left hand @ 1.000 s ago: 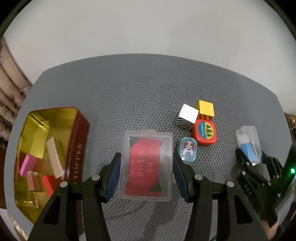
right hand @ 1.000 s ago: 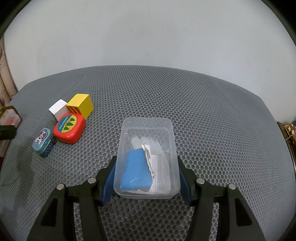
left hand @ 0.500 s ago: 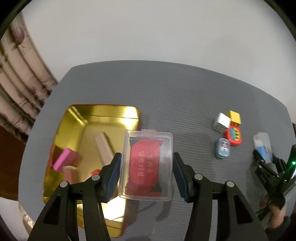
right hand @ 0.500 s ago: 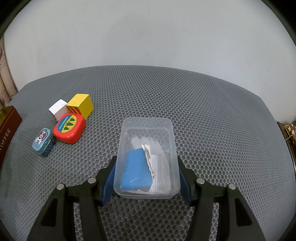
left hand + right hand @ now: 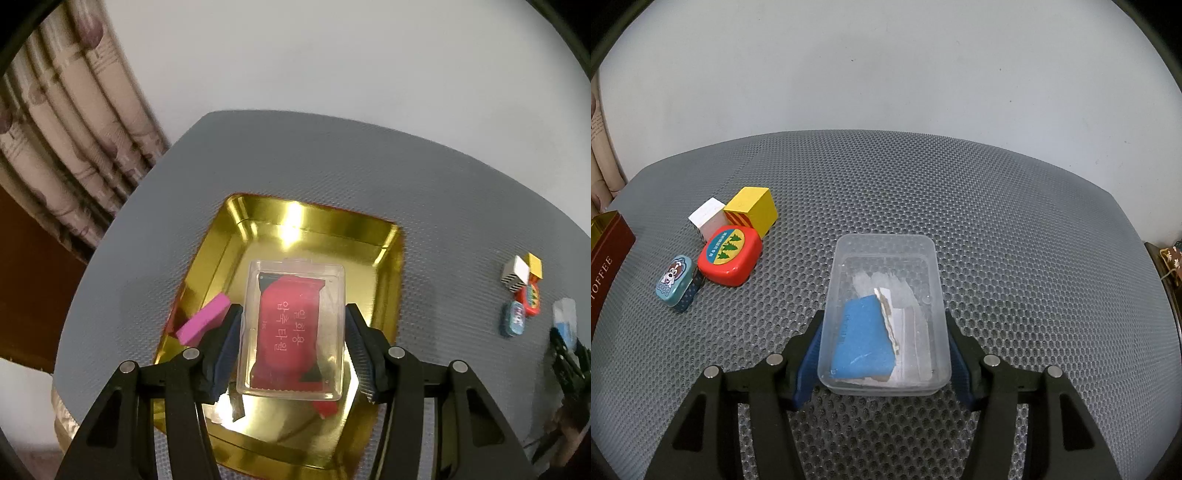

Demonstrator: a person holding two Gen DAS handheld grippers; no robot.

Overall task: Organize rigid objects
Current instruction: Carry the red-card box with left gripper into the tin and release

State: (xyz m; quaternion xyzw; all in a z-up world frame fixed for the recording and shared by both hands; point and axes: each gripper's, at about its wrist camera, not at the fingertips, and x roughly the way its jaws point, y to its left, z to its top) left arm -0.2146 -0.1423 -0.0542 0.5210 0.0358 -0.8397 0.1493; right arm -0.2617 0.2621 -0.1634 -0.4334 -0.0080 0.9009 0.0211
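Observation:
My left gripper (image 5: 291, 343) is shut on a clear plastic box with a red packet (image 5: 292, 328) and holds it above the open gold tin (image 5: 384, 258). A pink block (image 5: 203, 321) and a red piece (image 5: 327, 408) lie in the tin. My right gripper (image 5: 884, 350) is shut on a clear plastic box with a blue card (image 5: 882, 317), low over the grey mat (image 5: 1015, 240). That box also shows in the left wrist view (image 5: 565, 317).
On the mat lie a white block (image 5: 707, 218), a yellow block (image 5: 751, 210), a red tin (image 5: 729, 254) and a small blue dog tin (image 5: 674, 280). The gold tin's red side (image 5: 605, 254) is at the left edge. A curtain (image 5: 66, 122) hangs left of the mat.
My left gripper has lifted the red-packet box and carried it left, from the mat to above the gold tin. The right gripper and its box have not moved.

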